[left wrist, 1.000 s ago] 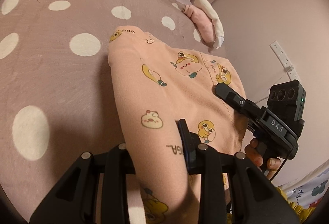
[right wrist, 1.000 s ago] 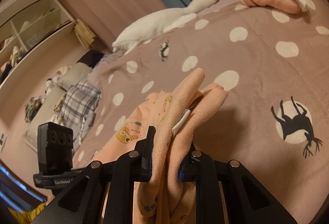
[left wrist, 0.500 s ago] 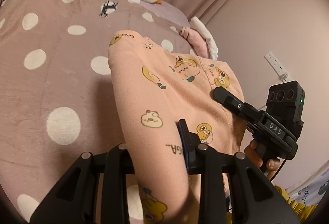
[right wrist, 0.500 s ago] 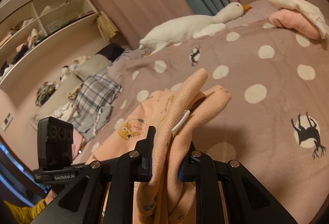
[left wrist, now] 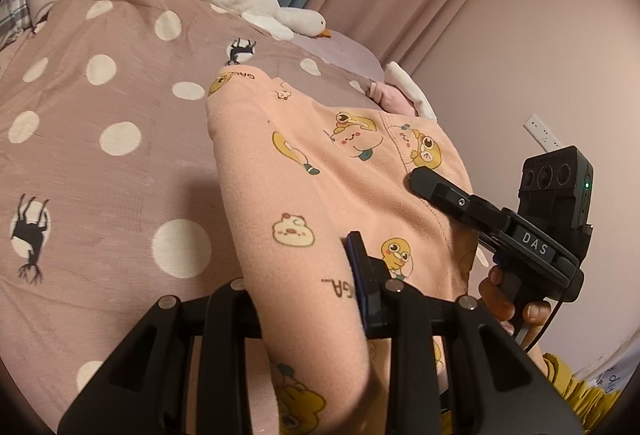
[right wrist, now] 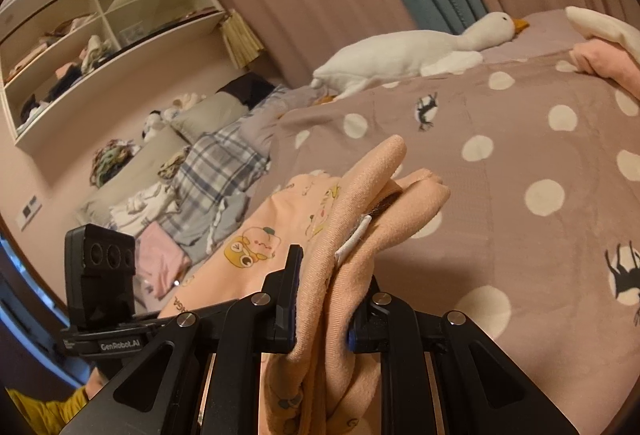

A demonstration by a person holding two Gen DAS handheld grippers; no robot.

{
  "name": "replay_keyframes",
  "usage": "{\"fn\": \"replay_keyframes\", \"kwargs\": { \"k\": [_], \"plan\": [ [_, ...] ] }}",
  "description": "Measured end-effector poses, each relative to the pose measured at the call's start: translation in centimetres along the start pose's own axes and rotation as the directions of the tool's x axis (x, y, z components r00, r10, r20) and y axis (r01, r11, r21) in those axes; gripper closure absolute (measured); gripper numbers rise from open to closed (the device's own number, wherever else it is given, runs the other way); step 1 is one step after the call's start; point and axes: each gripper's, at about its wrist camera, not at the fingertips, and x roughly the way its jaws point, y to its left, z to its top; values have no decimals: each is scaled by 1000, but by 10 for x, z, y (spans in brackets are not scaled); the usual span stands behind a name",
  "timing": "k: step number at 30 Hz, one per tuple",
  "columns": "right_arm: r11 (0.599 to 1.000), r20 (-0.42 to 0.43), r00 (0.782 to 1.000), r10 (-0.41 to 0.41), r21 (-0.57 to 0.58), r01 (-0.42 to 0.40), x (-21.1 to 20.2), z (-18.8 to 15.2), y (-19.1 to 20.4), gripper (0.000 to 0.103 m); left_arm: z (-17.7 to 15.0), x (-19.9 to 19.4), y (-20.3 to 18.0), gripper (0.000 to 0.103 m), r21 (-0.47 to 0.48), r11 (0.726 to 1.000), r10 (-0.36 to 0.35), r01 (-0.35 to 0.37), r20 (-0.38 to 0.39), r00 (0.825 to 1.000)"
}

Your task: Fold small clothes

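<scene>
- The left tool (left wrist: pixel 304 275) is clamped on the near edge of a peach garment (left wrist: pixel 320 179) printed with cartoon ducks and animals; cloth fills the gap between its two fingers
- The right tool (right wrist: pixel 324 299) is pinched shut on a bunched, several-layer edge of the same garment (right wrist: pixel 352 219), with a white label (right wrist: pixel 354 239) showing in the folds just beyond the fingertips
- The garment is held up between the two tools above the bed (left wrist: pixel 100 163), spread as a broad sheet; in the left wrist view its long axis runs from the near tool away toward the far side of the bed, and its far edge lies near the bedcover
- In the left wrist view the right tool (left wrist: pixel 424 181) reaches in from the right and grips the garment's right edge, a hand (left wrist: pixel 508 299) around its handle
- The bed carries a mauve cover with white dots and small black deer prints
- A white toy goose (right wrist: pixel 408 55) lies along the far edge of the bed, beak pointing right in the right wrist view
- A folded pink and white pile (right wrist: pixel 604 51) sits at the far right of the bed, well apart from the garment
- A wall shelf (right wrist: pixel 100 43) with clothes hangs at the far left
</scene>
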Motion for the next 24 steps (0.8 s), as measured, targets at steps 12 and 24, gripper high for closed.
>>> {"fn": "replay_keyframes", "kwargs": {
  "k": [12, 24],
  "plan": [
    [999, -11, 999, 31, -38, -31, 14, 7, 22, 84, 3, -23, 10, 74, -1, 1000, 25, -25, 45, 999],
    [998, -56, 998, 33, -57, -37, 32, 10, 27, 84, 11, -21, 24, 74, 3, 999, 47, -47, 36, 998]
  ]
}}
